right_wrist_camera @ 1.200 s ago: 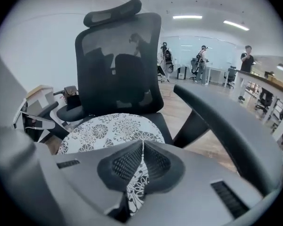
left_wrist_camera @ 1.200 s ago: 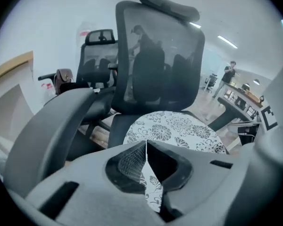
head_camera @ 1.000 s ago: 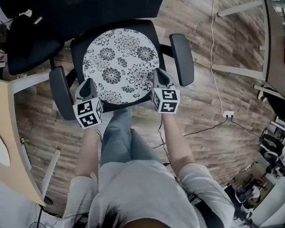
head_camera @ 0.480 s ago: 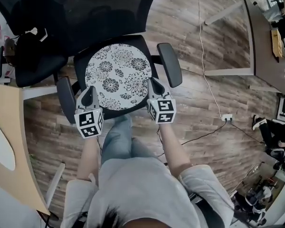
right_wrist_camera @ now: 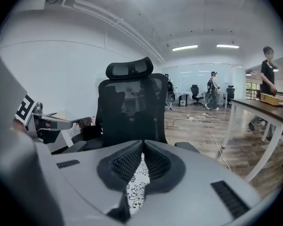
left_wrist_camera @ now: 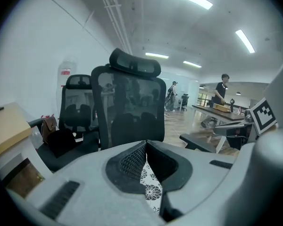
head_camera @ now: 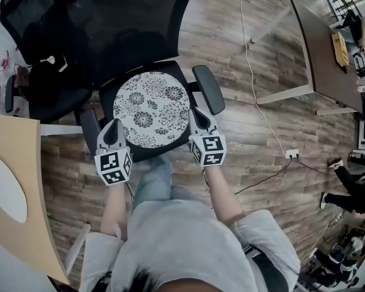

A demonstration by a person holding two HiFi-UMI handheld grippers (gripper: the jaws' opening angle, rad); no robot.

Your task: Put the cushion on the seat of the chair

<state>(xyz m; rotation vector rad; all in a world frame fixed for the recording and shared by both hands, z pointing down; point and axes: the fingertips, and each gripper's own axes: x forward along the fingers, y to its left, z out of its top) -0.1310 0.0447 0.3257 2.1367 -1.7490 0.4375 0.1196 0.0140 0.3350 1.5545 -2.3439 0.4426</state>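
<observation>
**Hovering over the seated cushion with both grippers clenched**

The round floral cushion is lying flat on the seat of the black mesh office chair, just ahead of and below both pairs of fingertips. The left gripper is hanging at the cushion's near left edge. Its fingers are pressing tip to tip with nothing gripped. In the left gripper view, a sliver of the floral print is showing through the gap beneath the closed tips. The right gripper is hanging at the near right edge, its fingers likewise clenched together and empty. An armrest is lying just outside its fingers.
</observation>
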